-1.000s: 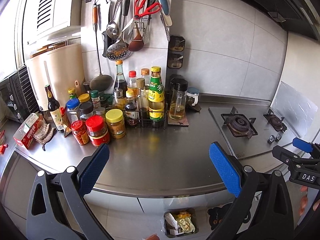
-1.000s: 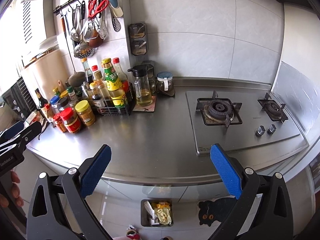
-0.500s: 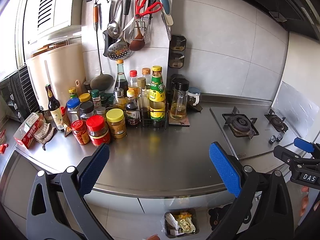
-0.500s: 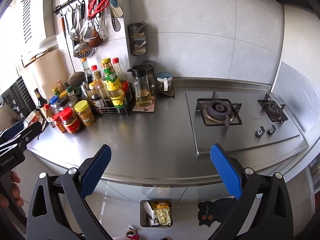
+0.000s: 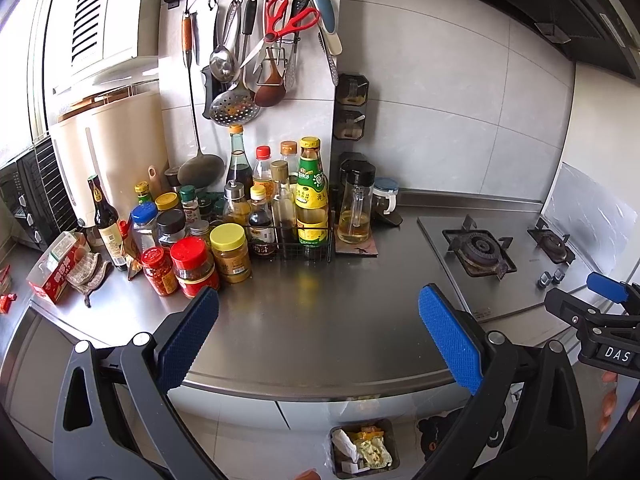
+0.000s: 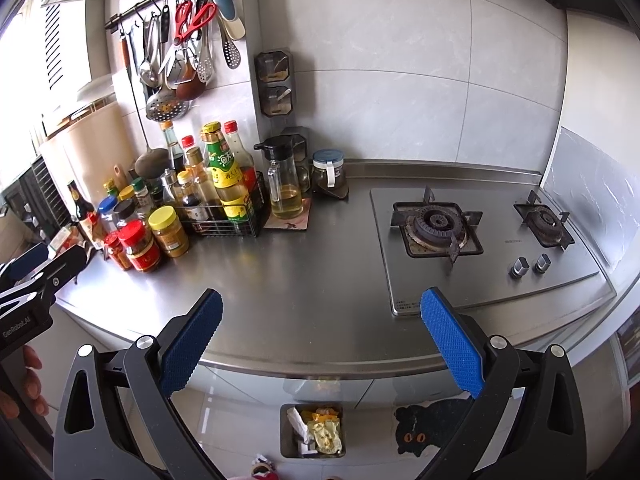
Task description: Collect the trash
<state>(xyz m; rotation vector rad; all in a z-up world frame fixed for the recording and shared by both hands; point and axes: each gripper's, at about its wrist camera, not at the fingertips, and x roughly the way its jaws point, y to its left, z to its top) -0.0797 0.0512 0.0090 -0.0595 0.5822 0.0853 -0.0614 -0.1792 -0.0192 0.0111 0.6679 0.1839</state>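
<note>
Both my left claw and right claw gape wide, empty, above the table; trash bin sits bottom center.

A stainless steel counter is seen, with jars and a wire rack of bottles grouped at ten o'clock and a gas hob set in at two o'clock. On the floor at six o'clock, a trash bin of scraps is stood beside a cat mat.

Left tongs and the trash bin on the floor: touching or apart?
Apart. The left wrist view shows the left tongs open above the counter edge, with the trash bin far below.
</note>
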